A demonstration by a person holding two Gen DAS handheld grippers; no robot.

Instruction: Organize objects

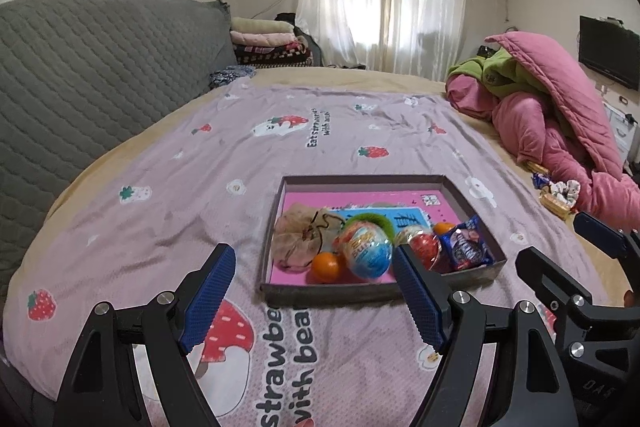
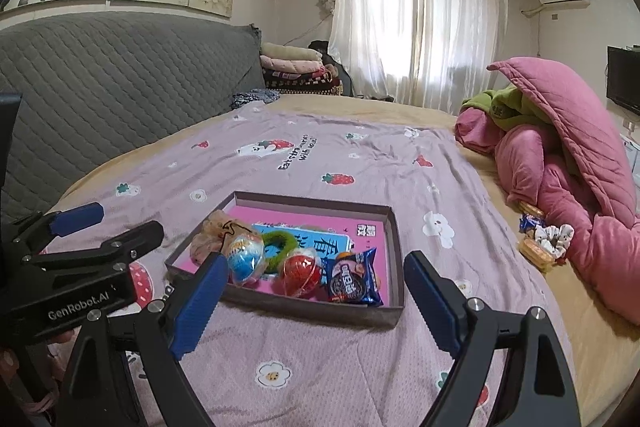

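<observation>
A shallow dark box [image 1: 280, 217] [image 2: 394, 239] with a pink floor lies on the lilac strawberry blanket. Inside it are a beige mesh pouch [image 1: 294, 241] [image 2: 208, 233], a blue toy egg [image 1: 366, 249] [image 2: 245, 257], a red toy egg [image 1: 426, 247] [image 2: 302, 273], an orange [image 1: 326, 267], a green ring [image 2: 280, 245] and a blue cookie packet [image 1: 466, 247] [image 2: 352, 277]. My left gripper [image 1: 316, 301] stands open and empty just before the box's near edge. My right gripper [image 2: 316, 303] is open and empty too, at the box's near edge. Each gripper shows in the other's view: the right one [image 1: 560, 251] and the left one [image 2: 104, 227].
Loose snack packets [image 1: 554, 195] [image 2: 538, 239] and a white scrunchie [image 2: 558, 233] lie on the bed at the right, beside a heap of pink and green quilts [image 1: 560, 115] [image 2: 560, 155]. A grey padded headboard [image 1: 88, 67] runs along the left.
</observation>
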